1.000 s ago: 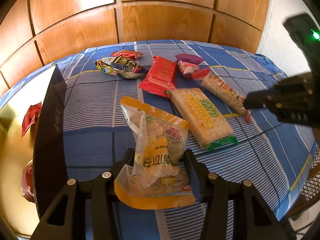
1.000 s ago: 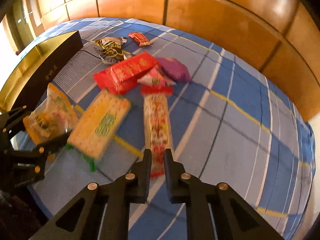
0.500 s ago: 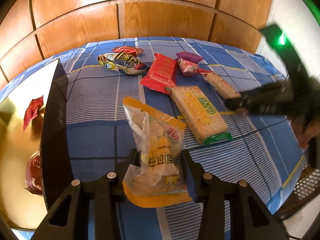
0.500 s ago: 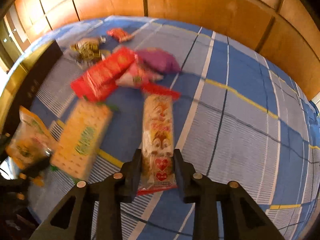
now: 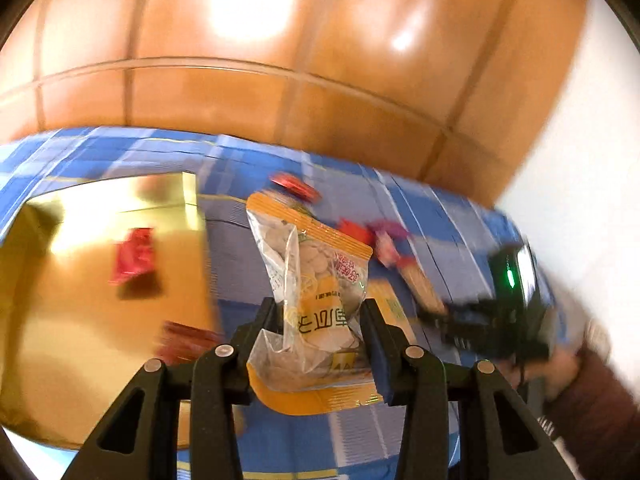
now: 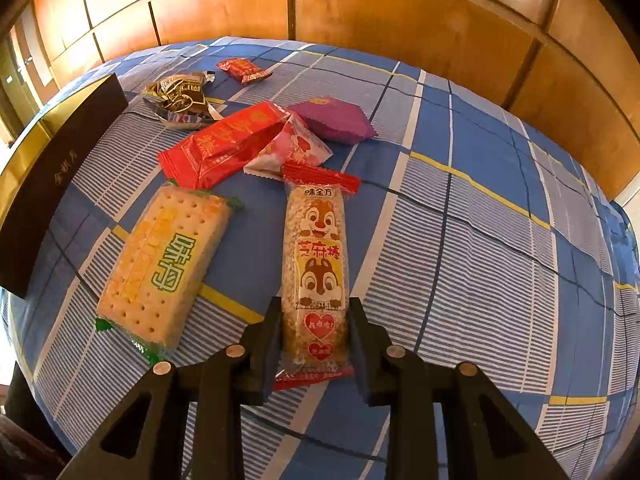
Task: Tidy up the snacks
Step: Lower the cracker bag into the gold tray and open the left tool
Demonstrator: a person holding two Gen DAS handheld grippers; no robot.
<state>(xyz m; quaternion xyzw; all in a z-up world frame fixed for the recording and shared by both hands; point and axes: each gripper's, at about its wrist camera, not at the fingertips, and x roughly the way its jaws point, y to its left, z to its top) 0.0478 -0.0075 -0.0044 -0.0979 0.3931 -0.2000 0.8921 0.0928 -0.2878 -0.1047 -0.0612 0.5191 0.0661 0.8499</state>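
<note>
Left tongs [image 5: 318, 322] clamped on orange-trimmed snack bag [image 5: 316, 280], gold box [image 5: 100, 280] lying left; right tongs [image 6: 314, 328] astride sesame bar [image 6: 316, 256], long axis running far.

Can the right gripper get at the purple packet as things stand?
Probably not yet: the right gripper already straddles the sesame stick pack, occupying its jaws. The purple packet lies uncovered on the bedspread, so the path itself looks free.
</note>
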